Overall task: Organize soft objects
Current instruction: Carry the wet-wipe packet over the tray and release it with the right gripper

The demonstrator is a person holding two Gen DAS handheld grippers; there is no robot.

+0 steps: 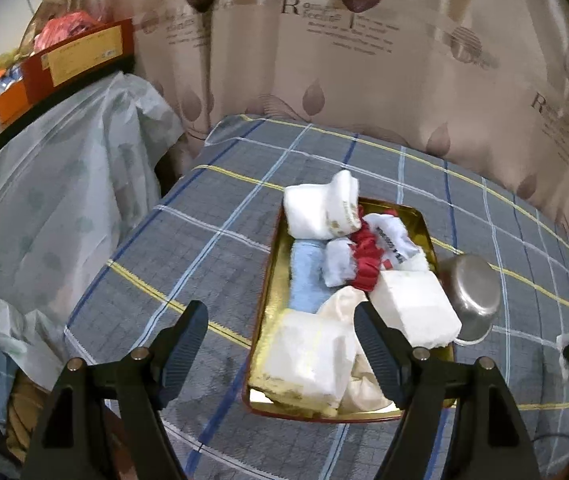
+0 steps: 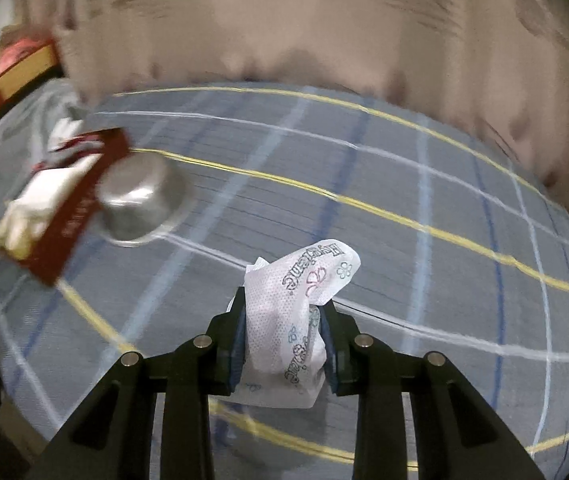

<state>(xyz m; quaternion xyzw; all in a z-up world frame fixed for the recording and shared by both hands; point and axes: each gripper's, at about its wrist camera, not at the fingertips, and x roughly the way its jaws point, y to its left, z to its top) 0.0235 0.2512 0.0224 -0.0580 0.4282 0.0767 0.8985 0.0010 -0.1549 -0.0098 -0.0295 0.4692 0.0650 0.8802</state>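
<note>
1. Clamped between the pads of the right gripper is a crumpled white printed wipe, held clear above the plaid bedspread.
2. Wide jaws are seen on the left gripper, with nothing between them, above the near end of the gold tray.
3. White folded cloths, a blue towel and a red fabric piece are packed in the tray.
4. An overturned steel bowl is seen just beside the tray's right edge.
</note>
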